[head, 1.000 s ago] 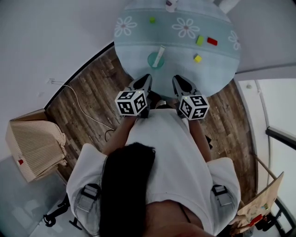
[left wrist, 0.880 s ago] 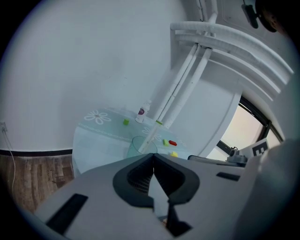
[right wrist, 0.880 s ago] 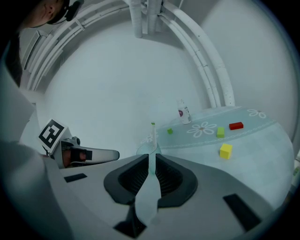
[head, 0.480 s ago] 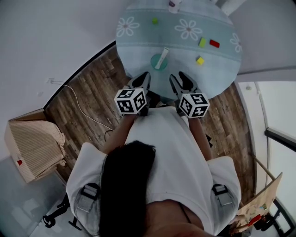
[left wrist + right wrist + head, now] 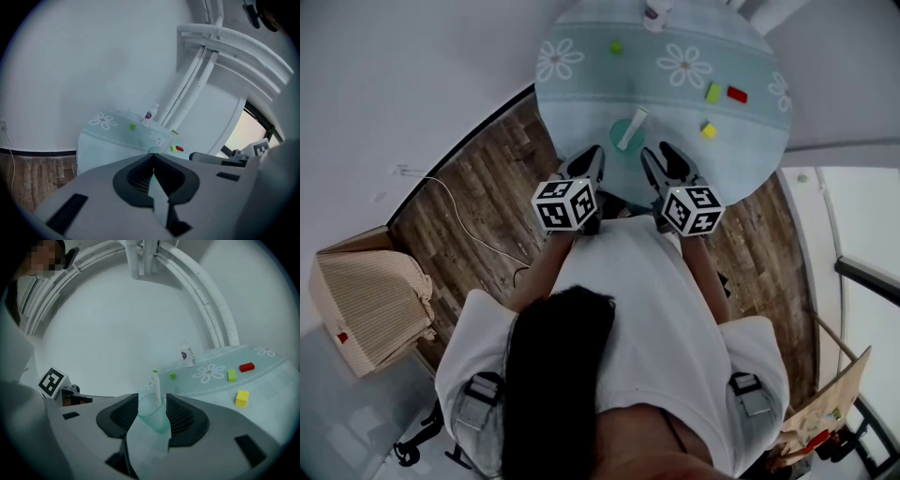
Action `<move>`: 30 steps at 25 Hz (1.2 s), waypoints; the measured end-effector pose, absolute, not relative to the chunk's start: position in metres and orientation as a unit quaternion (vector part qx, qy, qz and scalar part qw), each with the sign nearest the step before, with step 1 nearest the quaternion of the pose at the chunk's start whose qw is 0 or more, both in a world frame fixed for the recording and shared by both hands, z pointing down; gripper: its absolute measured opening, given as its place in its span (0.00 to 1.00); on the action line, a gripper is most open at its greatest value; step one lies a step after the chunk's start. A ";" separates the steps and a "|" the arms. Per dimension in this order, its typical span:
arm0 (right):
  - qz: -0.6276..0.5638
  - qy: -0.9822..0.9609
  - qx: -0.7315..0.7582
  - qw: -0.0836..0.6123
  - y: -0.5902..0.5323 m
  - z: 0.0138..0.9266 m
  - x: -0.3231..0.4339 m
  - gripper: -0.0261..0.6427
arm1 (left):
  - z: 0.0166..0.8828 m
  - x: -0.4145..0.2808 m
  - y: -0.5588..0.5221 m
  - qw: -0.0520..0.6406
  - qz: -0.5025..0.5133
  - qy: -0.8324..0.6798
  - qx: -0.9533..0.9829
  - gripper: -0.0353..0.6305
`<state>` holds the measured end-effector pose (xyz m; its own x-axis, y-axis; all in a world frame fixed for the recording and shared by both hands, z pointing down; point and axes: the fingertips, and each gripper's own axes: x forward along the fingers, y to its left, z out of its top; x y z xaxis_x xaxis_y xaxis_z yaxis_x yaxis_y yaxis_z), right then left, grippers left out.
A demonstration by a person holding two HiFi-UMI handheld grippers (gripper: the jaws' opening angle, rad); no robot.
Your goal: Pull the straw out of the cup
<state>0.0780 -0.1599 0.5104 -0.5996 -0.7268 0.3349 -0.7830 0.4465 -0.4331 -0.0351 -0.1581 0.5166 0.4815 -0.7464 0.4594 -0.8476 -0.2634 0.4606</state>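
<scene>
A clear teal cup (image 5: 622, 136) stands near the front edge of the round table (image 5: 581, 94), with a white, green-tipped straw (image 5: 634, 126) leaning in it. My right gripper (image 5: 655, 156) is just short of the cup and a little to its right. Its jaws have just been opening. In the right gripper view the cup (image 5: 153, 416) and straw (image 5: 155, 385) show in the gap of the right gripper (image 5: 152, 398), and the pads do not press on them. My left gripper (image 5: 592, 157) is shut and empty at the table's edge, left of the cup; its tips (image 5: 153, 157) meet.
On the daisy-print cloth lie a yellow block (image 5: 709, 130), a green block (image 5: 712, 92), a red block (image 5: 737, 94) and a small green cube (image 5: 617, 46). A small bottle (image 5: 656, 11) stands at the far edge. A cable (image 5: 469, 220) and a cardboard box (image 5: 366, 300) are on the floor at left.
Both grippers have moved forward towards the table and the cup. The right gripper's jaws have spread apart from shut. The left gripper's jaws stay together.
</scene>
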 end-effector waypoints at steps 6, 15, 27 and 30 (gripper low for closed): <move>0.283 -0.849 0.442 0.058 -0.176 0.513 0.072 0.29 | 0.520 -0.042 -0.166 0.347 0.072 -0.505 0.787 0.07; 0.285 -0.852 0.434 0.064 -0.194 0.516 0.062 0.29 | 0.524 -0.058 -0.172 0.358 0.066 -0.516 0.775 0.07; 0.284 -0.855 0.426 0.078 -0.211 0.522 0.050 0.29 | 0.525 -0.072 -0.181 0.358 0.064 -0.528 0.767 0.07; 0.283 -0.855 0.429 0.077 -0.216 0.522 0.048 0.29 | 0.525 -0.078 -0.183 0.358 0.062 -0.534 0.763 0.07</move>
<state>0.0483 -0.2163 0.5217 -0.6207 -0.6891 0.3740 -0.7762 0.4725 -0.4175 -0.0779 -0.1828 0.5250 0.4220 -0.7704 0.4779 -0.8599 -0.1732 0.4801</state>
